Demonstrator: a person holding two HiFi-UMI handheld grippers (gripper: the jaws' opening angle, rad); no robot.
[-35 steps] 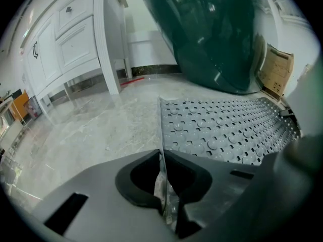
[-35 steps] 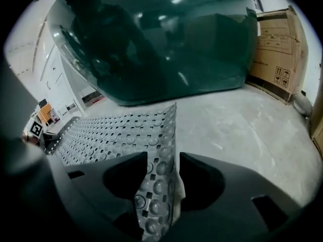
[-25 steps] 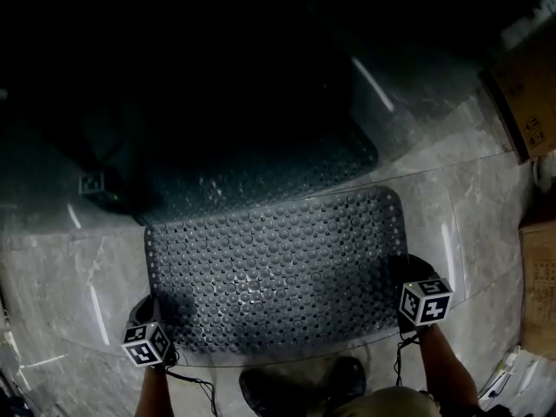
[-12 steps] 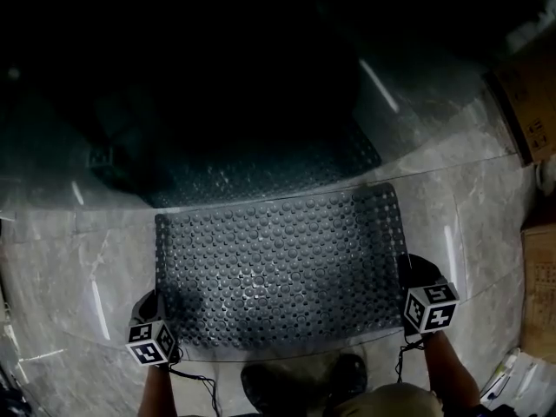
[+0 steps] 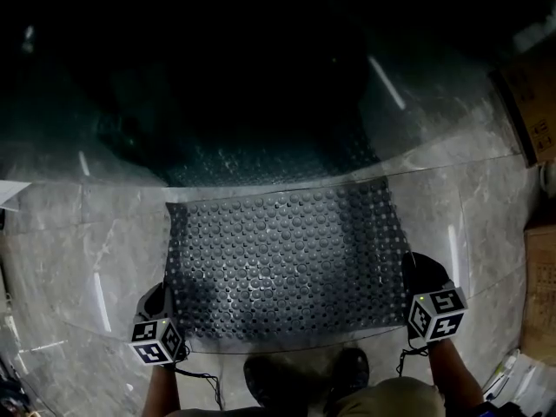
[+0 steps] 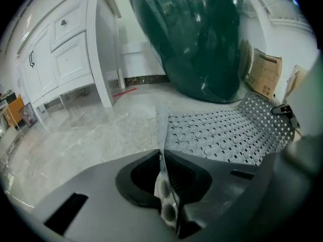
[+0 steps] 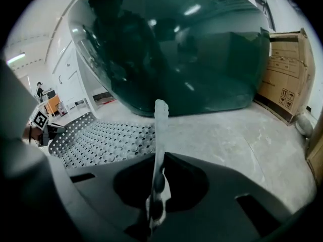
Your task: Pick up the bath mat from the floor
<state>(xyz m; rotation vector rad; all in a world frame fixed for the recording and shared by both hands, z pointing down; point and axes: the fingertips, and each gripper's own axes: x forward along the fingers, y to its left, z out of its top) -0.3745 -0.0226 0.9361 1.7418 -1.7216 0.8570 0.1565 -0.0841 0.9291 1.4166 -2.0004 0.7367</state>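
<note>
Head view: bath mat (image 5: 278,268) edge rose from floor (image 5: 78,259).
Right gripper (image 7: 157,185) had just closed on it; left gripper (image 6: 164,185) pinched too.

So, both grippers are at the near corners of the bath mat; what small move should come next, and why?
Probably raise both grippers evenly, straight up. The left gripper is shut on one near corner of the bath mat, the right gripper has just closed on the other, and the far part of the mat lies on the floor.
</note>
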